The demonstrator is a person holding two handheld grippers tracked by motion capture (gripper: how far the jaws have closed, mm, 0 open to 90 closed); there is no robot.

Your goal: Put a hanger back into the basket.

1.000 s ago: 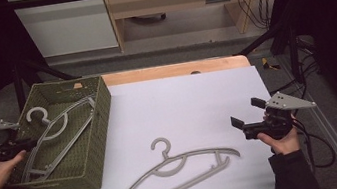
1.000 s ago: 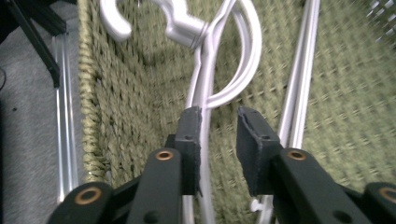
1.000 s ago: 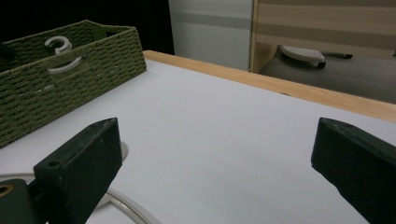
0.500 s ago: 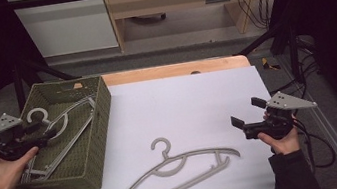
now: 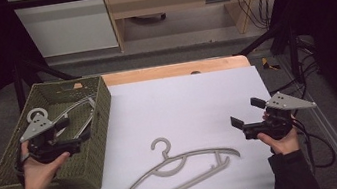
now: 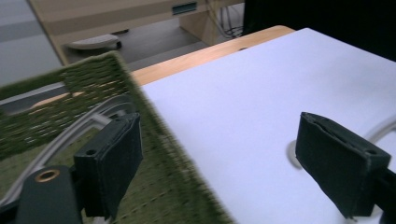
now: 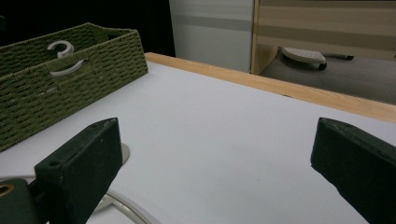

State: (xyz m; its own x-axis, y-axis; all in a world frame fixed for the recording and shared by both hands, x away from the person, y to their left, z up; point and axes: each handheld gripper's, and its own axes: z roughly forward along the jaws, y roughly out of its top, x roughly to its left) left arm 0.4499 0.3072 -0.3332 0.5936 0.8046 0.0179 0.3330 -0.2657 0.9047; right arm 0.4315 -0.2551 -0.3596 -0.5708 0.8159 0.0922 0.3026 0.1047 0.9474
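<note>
Two hangers: one [image 5: 178, 171] on table, clear of right gripper [image 5: 249, 116] fingers.

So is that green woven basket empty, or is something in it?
Not empty. A grey clothes hanger lies inside the green woven basket; its hook shows above the rim in the right gripper view.

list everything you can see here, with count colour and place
basket: 1, green woven, left edge of the table
hanger in the basket: 1, grey, lying inside, hook toward the far end
hanger on the table: 1, grey, flat on the near middle
table: 1, white top with a wooden far edge
left gripper: 1, black, jaws open, over the basket
right gripper: 1, black, jaws open, near the right edge of the table
hands: 2, left hand, right hand
</note>
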